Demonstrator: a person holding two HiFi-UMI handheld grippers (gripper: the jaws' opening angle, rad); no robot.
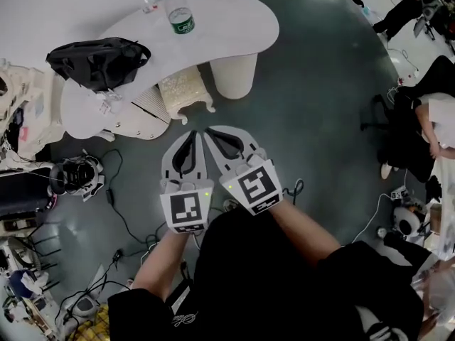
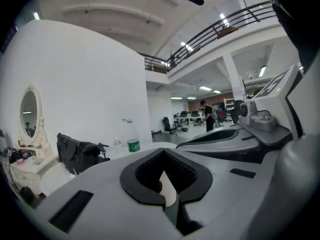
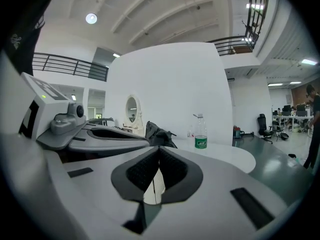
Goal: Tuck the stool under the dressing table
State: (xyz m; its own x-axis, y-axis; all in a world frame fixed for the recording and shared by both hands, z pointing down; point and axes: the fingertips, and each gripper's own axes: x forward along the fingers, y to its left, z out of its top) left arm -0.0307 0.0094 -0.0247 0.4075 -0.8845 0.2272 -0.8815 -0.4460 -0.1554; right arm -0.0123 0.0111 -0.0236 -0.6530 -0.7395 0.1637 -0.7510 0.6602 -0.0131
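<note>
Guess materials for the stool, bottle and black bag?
Stool: nubbly cream seat, probably fabric; carved off-white legs, painted wood or resin.
Bottle: clear plastic, see-through, green label.
Bag: black, crumpled, slight sheen, probably nylon.

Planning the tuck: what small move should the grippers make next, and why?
Probably bring both toward the stool and push it inward: the left gripper and right gripper are shut, empty and short of it, and its seat juts out from under the dressing table.

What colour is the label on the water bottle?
Green; the label shows best in the right gripper view.
</note>
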